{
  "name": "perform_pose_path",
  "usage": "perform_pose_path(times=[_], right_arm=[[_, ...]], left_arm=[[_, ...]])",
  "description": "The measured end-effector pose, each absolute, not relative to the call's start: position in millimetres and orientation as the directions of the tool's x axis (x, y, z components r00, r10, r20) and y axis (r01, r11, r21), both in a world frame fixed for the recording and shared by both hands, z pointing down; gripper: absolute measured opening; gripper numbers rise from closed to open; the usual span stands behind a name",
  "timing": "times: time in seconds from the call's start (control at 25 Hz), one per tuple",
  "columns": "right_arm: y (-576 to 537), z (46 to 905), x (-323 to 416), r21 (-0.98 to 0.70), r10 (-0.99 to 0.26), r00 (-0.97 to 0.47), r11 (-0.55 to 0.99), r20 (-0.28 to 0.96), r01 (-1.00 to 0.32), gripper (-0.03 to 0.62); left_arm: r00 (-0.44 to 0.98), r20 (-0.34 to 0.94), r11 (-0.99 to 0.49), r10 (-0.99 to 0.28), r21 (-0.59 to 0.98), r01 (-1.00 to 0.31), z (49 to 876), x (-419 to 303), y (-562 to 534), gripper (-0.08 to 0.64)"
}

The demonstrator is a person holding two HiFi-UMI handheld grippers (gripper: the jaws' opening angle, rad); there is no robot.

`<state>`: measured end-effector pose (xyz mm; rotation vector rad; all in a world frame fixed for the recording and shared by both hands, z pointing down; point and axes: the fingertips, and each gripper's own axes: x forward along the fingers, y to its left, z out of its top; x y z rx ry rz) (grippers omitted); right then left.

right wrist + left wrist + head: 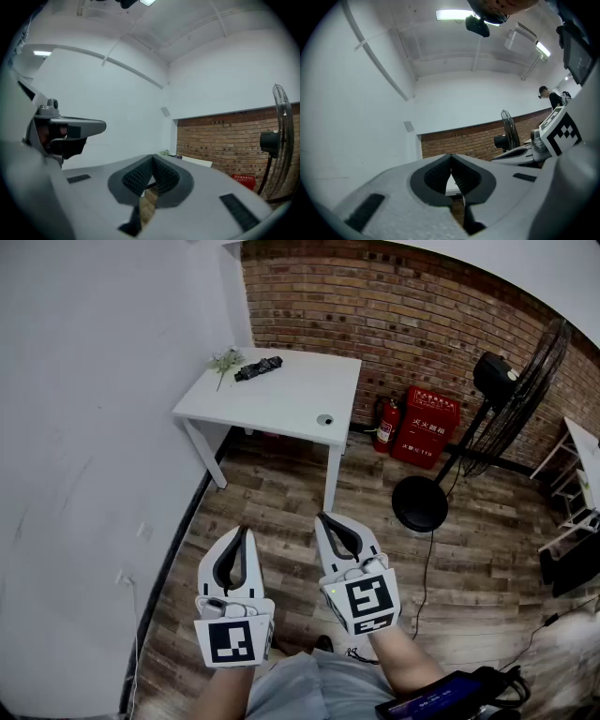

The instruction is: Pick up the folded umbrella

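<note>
Holding both tools close to the body, the person has not begun the pick. The left gripper (245, 532) and right gripper (324, 519) are each clenched on nothing, well apart from the folded umbrella (258, 368), which lies at the far corner of the white tabletop (291, 395) beside a green sprig (225, 360). Approach, grasp and lift all remain. The red fire cabinet (425, 426) is closed; contents not visible.

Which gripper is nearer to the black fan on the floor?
Right. The right gripper is left of the fan, apart from it; the left gripper is farther left, beyond the right one.
</note>
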<state>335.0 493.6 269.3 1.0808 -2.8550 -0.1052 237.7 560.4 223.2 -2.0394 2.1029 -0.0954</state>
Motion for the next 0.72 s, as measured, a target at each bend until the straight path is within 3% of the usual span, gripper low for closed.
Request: perform_pose_path(times=[0.16,0.56,0.6,0.64,0.72], right_arm=[[492.2,273.2,340.3,0.086,-0.661,-0.747,0.751,0.076,-0.655,0.005],[487.2,275.2,355.8,0.065,-0.646,-0.762,0.763,0.041,-0.643,0.021],[487.7,274.9,353.6,0.058,-0.627,-0.778,0.779,0.038,-0.625,0.19],[487.5,274.4,351.7,0.053,-0.612,-0.79,0.791,0.033,-0.61,0.269],[483.6,273.1,351.9,0.053,-0.608,-0.794,0.794,0.022,-0.606,0.275]], left_arm=[[-0.021,-0.084,0.033,-0.996,-0.141,-0.989,226.0,248.1,556.6,0.006],[-0.039,-0.095,0.056,-0.995,-0.184,-0.981,230.3,256.1,553.9,0.006],[-0.04,-0.091,0.056,-0.995,-0.184,-0.981,232.1,256.1,553.5,0.006],[-0.041,-0.087,0.057,-0.995,-0.185,-0.981,234.0,256.1,553.0,0.006],[-0.043,-0.083,0.058,-0.996,-0.187,-0.981,236.8,255.9,550.6,0.006]])
